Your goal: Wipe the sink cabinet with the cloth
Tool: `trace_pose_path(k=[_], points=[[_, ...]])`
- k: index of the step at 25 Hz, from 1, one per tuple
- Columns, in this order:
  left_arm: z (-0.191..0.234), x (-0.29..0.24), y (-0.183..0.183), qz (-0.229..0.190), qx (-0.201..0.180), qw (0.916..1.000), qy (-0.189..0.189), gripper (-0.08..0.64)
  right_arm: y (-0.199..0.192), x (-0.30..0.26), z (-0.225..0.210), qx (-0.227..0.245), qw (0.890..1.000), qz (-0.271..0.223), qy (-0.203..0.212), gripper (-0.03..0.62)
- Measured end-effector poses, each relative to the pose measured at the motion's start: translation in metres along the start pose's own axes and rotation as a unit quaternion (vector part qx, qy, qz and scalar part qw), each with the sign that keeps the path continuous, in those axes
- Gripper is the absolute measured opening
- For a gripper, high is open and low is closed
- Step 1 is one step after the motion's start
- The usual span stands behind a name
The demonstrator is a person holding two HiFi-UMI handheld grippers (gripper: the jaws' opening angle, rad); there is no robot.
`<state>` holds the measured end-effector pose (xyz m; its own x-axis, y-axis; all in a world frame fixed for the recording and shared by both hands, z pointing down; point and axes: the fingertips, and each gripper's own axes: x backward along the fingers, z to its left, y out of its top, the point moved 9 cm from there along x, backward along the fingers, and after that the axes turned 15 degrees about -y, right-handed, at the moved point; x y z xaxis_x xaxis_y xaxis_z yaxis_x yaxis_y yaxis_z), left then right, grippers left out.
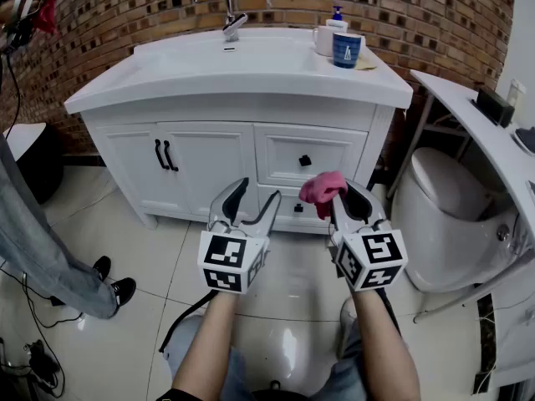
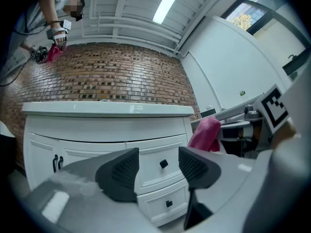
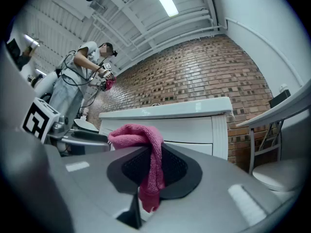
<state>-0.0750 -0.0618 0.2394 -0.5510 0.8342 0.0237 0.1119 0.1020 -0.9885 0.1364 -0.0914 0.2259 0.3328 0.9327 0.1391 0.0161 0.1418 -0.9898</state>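
Note:
The white sink cabinet [image 1: 238, 153] stands against the brick wall, with two doors and two drawers below its basin top. My right gripper [image 1: 338, 197] is shut on a pink cloth [image 1: 321, 188], held in the air in front of the lower drawer. In the right gripper view the pink cloth [image 3: 146, 149] bunches over the jaws and hangs down between them. My left gripper [image 1: 248, 200] hovers just left of it, open with nothing between its pads [image 2: 121, 171]. The cabinet [image 2: 112, 144] fills the left gripper view, and the cloth [image 2: 206, 132] shows at its right.
A faucet [image 1: 224, 11], a blue mug [image 1: 346, 49] and a soap bottle [image 1: 336, 19] sit on the sink top. A toilet [image 1: 451, 215] and a white counter [image 1: 481, 132] stand at the right. Another person's leg [image 1: 42, 257] is at the left, with cables on the floor.

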Motion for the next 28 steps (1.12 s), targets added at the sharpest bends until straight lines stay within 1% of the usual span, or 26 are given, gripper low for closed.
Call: trace_pose_path(k=[3,6,9,12,16,18,20,23,25,28], points=[[0.022,-0.012,-0.013,0.017,-0.023,0.9996,-0.006,0.256,-0.004,-0.033,0.000,0.007,1.000,0.000,0.004,0.046],[0.050,-0.022,-0.016,0.011,-0.012,0.9999,-0.005,0.256,-0.011,-0.072,0.009,0.012,1.000,0.003,0.018,0.046],[0.076,-0.027,-0.015,0.001,-0.005,1.0000,0.003,0.256,-0.011,-0.114,0.033,0.006,0.999,0.005,0.051,0.046],[0.093,-0.028,-0.012,-0.005,-0.002,0.9999,0.009,0.256,-0.014,-0.147,0.059,-0.005,0.996,0.017,0.083,0.046],[0.102,-0.035,-0.012,-0.021,-0.007,0.9997,0.006,0.256,-0.029,-0.182,0.088,-0.036,0.993,0.035,0.108,0.046],[0.107,-0.037,-0.015,-0.031,-0.007,0.9995,0.002,0.256,-0.033,-0.192,0.105,-0.035,0.992,0.032,0.114,0.046],[0.111,-0.036,-0.017,-0.044,-0.005,0.9990,0.005,0.235,-0.036,-0.198,0.113,-0.032,0.993,0.033,0.109,0.046],[0.114,-0.039,-0.019,-0.062,-0.002,0.9981,0.003,0.245,-0.033,-0.199,0.106,-0.014,0.995,0.034,0.091,0.046],[0.118,-0.043,-0.020,-0.063,0.000,0.9980,0.000,0.256,-0.030,-0.195,0.094,0.006,0.997,0.029,0.068,0.046],[0.121,-0.049,-0.024,-0.059,0.002,0.9983,-0.001,0.261,-0.028,-0.186,0.061,0.012,0.999,0.031,0.023,0.046]])
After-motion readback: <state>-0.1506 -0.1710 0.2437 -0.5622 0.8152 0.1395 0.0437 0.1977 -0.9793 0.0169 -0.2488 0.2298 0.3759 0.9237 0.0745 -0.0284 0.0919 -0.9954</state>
